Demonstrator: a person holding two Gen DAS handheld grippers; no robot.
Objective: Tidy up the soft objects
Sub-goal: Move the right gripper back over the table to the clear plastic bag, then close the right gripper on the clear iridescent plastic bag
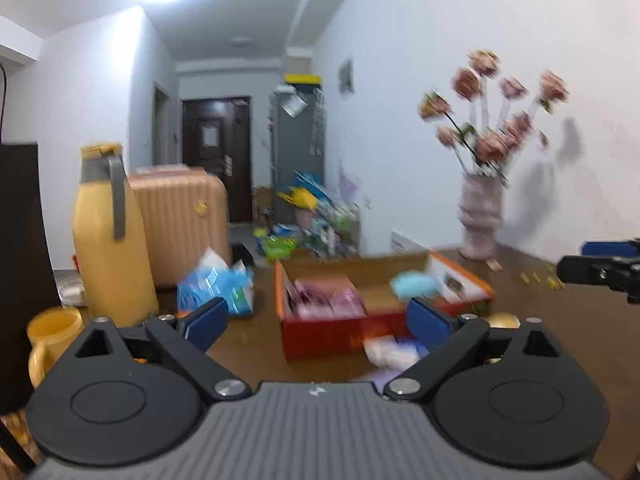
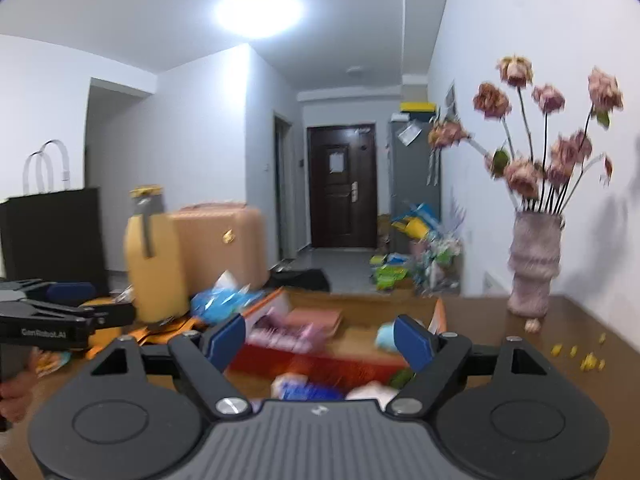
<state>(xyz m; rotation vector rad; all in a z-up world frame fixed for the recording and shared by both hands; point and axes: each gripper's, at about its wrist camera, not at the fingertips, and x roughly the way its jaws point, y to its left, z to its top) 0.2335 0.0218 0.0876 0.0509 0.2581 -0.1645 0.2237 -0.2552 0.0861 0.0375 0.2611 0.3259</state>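
The soft pale pink-and-white bundle (image 1: 390,350) lay on the brown wooden table (image 1: 560,340), touching or just in front of the near wall of the red-and-orange open cardboard box (image 1: 340,334), with a blue-and-white soft packet (image 2: 304,390) beside it on the near side. Inside the box sat a stack of pink soft packs (image 1: 328,296) toward its left end and a light blue soft pad (image 1: 414,285) toward its right end.

The left gripper (image 1: 318,316) hovered above the table's near edge with its blue-padded fingers spread wide and nothing between them. The right gripper (image 2: 320,338) was likewise spread and empty, a little to the right.

From the right gripper, both loose pieces lay straight ahead and below, between its fingers' lines; from the left gripper, the pale bundle sat ahead and slightly right. The right one looked marginally nearer, I judged. Blur hid the bundle's long axis; it seemed to run along the box's near wall.

A tall yellow flask (image 1: 110,240) stood toward the table's left edge, a ribbed pink vase of dried flowers (image 1: 480,216) at the far right corner.
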